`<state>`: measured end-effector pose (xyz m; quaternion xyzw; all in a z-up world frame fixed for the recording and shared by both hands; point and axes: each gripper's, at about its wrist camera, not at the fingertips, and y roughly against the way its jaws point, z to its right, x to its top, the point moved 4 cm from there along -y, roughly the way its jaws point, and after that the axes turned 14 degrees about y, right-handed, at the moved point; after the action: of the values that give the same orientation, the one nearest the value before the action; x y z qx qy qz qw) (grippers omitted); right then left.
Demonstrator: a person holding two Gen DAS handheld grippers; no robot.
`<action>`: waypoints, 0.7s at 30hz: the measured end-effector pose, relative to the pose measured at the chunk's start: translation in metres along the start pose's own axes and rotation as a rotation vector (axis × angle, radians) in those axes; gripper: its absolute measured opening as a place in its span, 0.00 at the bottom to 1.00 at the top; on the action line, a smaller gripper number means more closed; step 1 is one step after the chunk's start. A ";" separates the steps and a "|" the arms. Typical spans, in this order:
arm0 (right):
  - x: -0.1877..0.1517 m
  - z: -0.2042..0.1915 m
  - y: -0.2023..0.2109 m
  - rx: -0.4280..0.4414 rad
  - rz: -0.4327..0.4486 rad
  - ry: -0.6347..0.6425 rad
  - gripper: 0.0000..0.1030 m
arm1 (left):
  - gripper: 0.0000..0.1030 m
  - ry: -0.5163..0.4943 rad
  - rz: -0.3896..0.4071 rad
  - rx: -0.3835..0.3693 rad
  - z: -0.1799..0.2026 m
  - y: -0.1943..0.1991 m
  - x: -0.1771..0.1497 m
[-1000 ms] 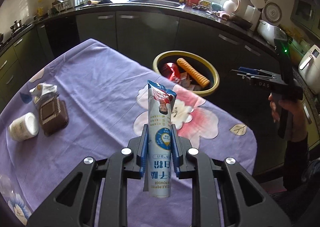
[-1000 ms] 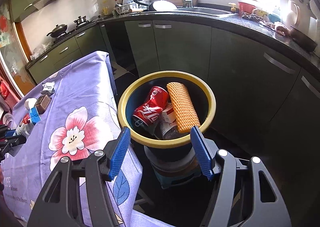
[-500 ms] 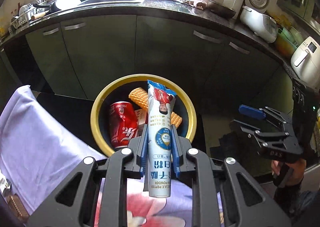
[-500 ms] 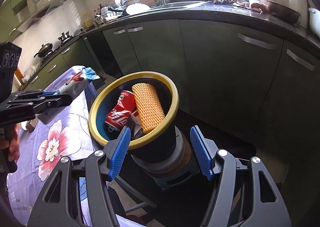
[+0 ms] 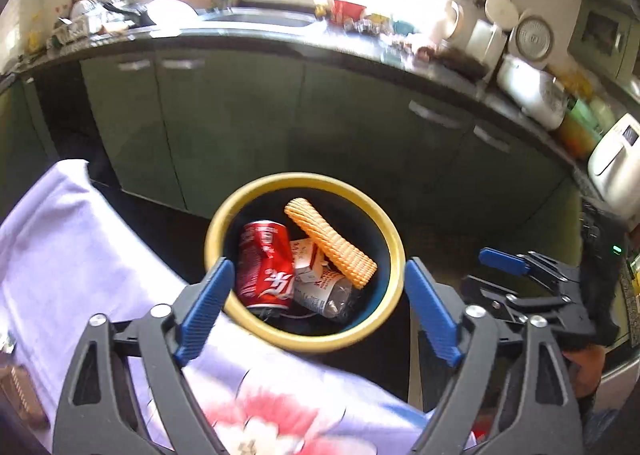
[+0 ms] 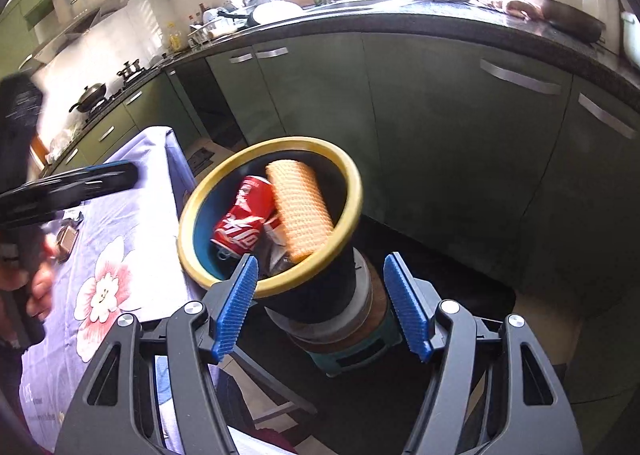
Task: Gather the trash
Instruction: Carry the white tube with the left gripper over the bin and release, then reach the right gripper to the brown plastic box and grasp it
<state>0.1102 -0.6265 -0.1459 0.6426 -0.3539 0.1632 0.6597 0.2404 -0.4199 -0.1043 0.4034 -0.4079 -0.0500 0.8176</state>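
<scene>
Since half a second ago the tall blue-and-white printed snack packet has gone from the left gripper [image 5: 316, 303]; its jaws, then clamped on it, are now opening with nothing between them, and I can't find the packet in either view. The left gripper hangs over the round yellow-rimmed dark trash bin [image 5: 394, 239], which sits just past the edge of the table with the purple floral cloth [image 5: 68, 255]. In the bin: a crushed red soda can [image 5: 266, 265], a ribbed orange foam sleeve [image 5: 332, 243] lying across the top, and a small white carton [image 5: 310, 261] between them, all touching. The right gripper [image 6: 320, 301] is beside the bin's near rim, jaws apart and opening slightly, empty. A brown plastic tray [image 6: 66, 239] lies on the table, well apart from both.
</scene>
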 end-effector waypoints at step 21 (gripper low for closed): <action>0.097 -0.326 -0.041 0.548 -0.017 0.645 0.67 | 0.93 0.201 0.399 0.247 -0.198 0.252 -0.168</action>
<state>0.2891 -0.3406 -0.0848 0.7132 -0.0676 0.4386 0.5426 0.2072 -0.0597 -0.1005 0.4146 -0.3992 0.2028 0.7922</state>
